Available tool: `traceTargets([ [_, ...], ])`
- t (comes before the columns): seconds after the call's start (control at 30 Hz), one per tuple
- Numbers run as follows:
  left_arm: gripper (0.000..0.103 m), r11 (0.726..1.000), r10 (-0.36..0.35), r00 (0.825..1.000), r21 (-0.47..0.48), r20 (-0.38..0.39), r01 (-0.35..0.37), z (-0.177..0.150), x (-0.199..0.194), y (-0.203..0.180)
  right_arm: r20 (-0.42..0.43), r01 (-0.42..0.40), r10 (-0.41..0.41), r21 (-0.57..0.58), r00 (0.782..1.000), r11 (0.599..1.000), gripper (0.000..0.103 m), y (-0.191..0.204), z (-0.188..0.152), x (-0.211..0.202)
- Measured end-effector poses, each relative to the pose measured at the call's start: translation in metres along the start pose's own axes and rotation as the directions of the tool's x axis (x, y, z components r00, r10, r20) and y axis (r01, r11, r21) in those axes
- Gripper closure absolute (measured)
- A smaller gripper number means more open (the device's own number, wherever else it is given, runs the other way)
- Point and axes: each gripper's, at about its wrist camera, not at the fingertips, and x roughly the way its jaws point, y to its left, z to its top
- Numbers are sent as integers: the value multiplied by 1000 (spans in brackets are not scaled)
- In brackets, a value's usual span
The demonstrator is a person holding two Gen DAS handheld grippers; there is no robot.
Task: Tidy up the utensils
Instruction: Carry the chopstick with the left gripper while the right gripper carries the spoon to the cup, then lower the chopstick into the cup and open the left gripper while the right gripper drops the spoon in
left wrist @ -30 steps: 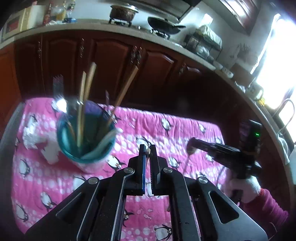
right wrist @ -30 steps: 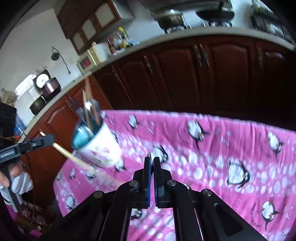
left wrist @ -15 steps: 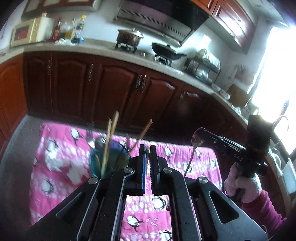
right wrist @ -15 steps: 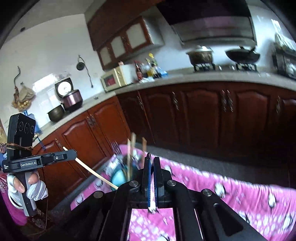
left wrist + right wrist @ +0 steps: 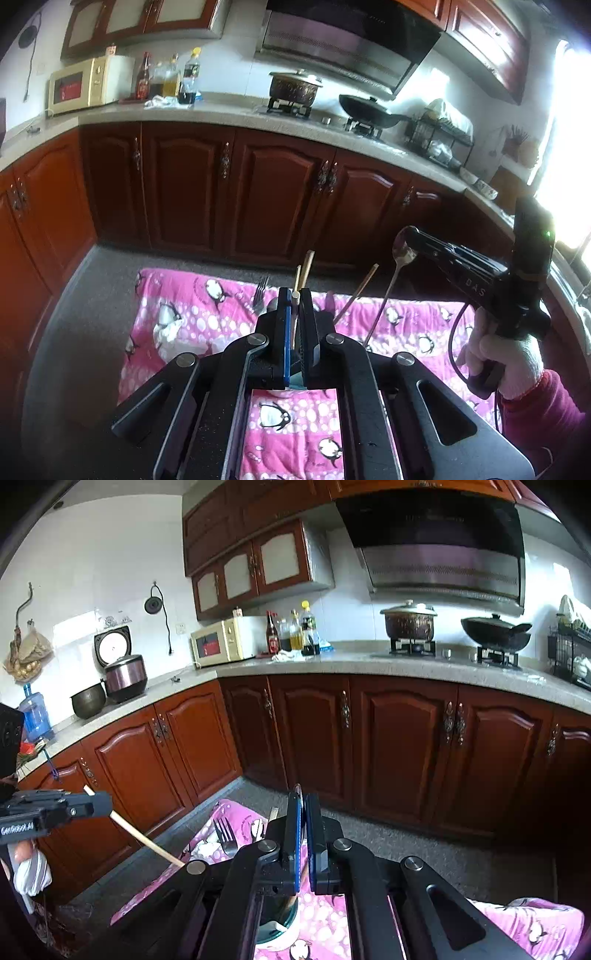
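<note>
- My left gripper [image 5: 294,308] is clenched on a pale wooden chopstick [image 5: 146,842]; I read that grip as a way to carry it clear of the table before sorting it
- My right gripper [image 5: 303,805] is clamped on the thin handle of a silver metal spoon [image 5: 403,250], bowl up by the jaws and handle trailing down, which keeps it away from the other utensils
- The remaining utensils, a silver fork [image 5: 261,295] and several tan wooden chopsticks [image 5: 307,266], stand upright in a white cup with a teal inside [image 5: 279,928], on the pink penguin-print cloth [image 5: 192,325] spread over the low table
- The cup sits just beyond and below both sets of jaws, so each camera mostly hides it behind its own fingers
- The left wrist view shows what the right cannot: the spoon in full, the gloved hand [image 5: 506,363] on the right tool and the red sleeve [image 5: 546,413]
- The right wrist view gives the chopstick's length slanting down from the left jaws, and the cup's rim; from the left view I see only a light stick end between the pads, probably the same chopstick
- Neither view shows a tray or slot for sorted pieces
</note>
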Motion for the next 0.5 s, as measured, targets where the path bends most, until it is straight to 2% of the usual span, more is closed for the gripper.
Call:
traceTargets([
  [0.2,100,999,47,999,12,-9,-47,-8,16,6,-24,19,-20,-14,1000,1000,101,1,-5,23],
  [0.5,100,997,73,996,34,-46,-72,-17,45,2,-25,63,-63,-22,998,998,101,2,-11,41],
])
